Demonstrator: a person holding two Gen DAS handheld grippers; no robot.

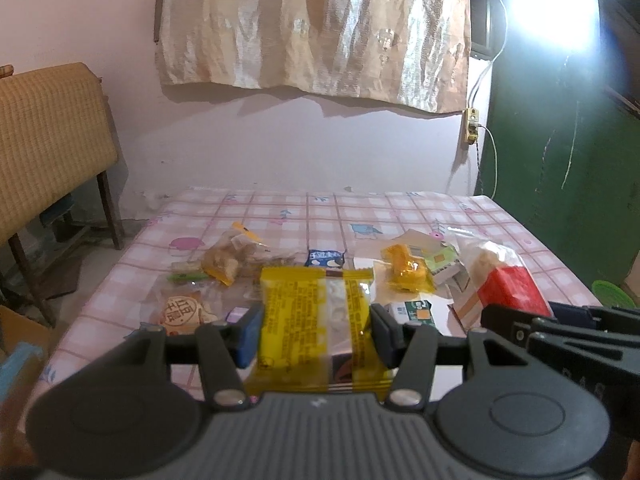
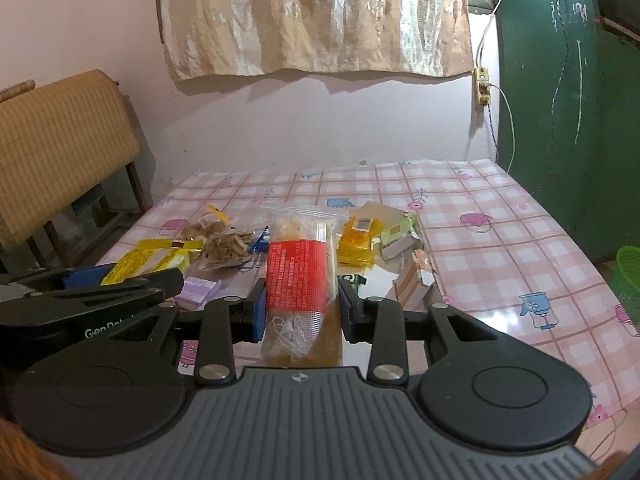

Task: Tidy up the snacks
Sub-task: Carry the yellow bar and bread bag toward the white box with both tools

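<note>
Snacks are scattered across the middle of the table (image 2: 500, 240), which is covered by a pink checked cloth. A yellow packet (image 1: 314, 320) is pinched between the pads of the left gripper (image 1: 316, 336) and held above the near edge. A clear packet with a red label (image 2: 300, 276) is clamped in the right gripper (image 2: 302, 312), also raised over the near edge. An orange wrapped snack (image 1: 406, 274), a small blue packet (image 1: 326, 258) and a bag of brown pieces (image 2: 226, 246) are seen lying mid-table. A green basket (image 2: 628, 276) is seen beyond the right edge.
</note>
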